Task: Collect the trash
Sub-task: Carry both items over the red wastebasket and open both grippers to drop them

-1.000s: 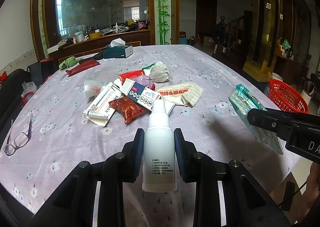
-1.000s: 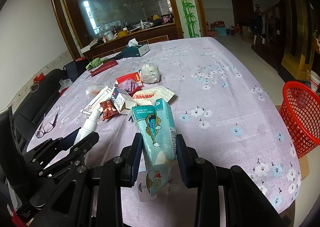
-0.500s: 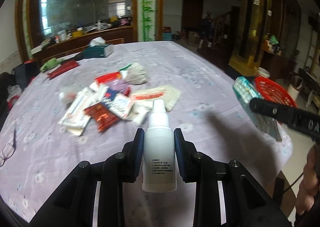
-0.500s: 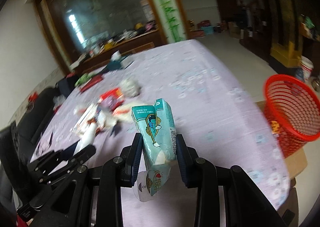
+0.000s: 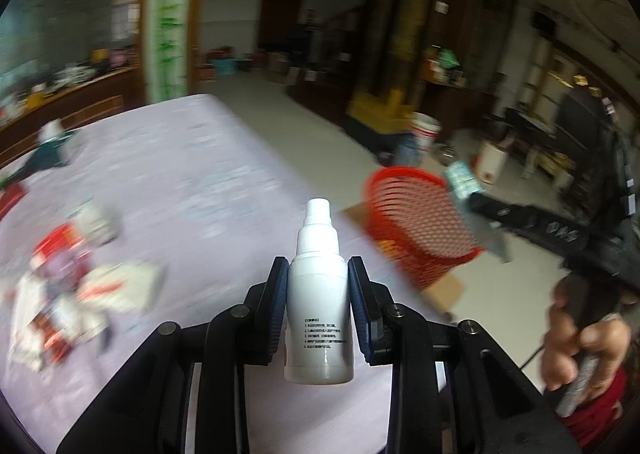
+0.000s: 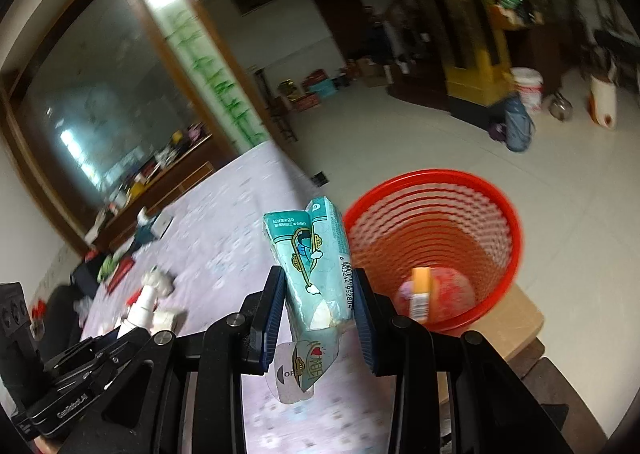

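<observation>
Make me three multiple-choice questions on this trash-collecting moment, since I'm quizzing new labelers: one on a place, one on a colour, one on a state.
1. Where is the basket?
A. On the table
B. Beside the table, below its top
C. Hanging on a wall

2. What colour is the bottle?
A. White
B. Blue
C. Black

3. What is the right gripper doing?
A. Open and empty
B. Shut on the bottle
C. Shut on the teal packet

Answers:
1. B, the basket sits past the table edge, seen from above.
2. A, its body and cap are white between the left gripper pads.
3. C, both pads press the packet's sides.
</observation>
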`<state>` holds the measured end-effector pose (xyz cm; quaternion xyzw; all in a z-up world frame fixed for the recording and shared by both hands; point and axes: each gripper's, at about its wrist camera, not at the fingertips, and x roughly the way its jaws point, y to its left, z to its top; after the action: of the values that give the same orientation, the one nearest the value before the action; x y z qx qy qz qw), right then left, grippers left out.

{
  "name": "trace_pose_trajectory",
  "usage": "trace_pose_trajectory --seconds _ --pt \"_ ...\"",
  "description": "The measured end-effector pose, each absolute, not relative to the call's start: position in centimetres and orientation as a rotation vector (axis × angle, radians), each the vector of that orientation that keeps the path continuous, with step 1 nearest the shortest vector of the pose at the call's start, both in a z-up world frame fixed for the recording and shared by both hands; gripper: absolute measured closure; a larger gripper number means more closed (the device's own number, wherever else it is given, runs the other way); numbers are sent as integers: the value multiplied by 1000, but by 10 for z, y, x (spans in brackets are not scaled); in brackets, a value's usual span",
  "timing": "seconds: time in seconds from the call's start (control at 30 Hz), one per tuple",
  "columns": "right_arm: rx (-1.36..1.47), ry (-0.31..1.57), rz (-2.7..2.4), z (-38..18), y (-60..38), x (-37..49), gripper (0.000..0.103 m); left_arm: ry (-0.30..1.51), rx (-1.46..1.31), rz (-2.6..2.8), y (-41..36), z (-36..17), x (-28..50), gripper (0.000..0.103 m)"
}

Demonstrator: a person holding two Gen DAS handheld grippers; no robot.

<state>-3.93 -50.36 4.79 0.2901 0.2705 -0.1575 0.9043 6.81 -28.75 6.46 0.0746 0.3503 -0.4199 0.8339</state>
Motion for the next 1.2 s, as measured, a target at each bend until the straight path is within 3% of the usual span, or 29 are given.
trace_pose_trajectory --seconds 0.33,0.43,0.5,0.53,0.83,1.2 --pt "681 527 -430 46 -582 -49 66 829 198 -1048 -424 51 75 74" --pt "694 526 -459 42 -599 -45 56 837 203 -1053 -449 42 83 74" --pt "694 537 -470 39 -608 -39 45 834 194 -1043 -460 38 87 67" --pt "700 539 -475 38 -612 -39 45 833 187 -1036 -463 37 88 57" --pt "668 504 -436 44 -587 -58 45 758 184 -1002 -414 40 73 40" --pt "622 579 -249 36 -498 -33 45 711 212 -903 -310 36 53 39"
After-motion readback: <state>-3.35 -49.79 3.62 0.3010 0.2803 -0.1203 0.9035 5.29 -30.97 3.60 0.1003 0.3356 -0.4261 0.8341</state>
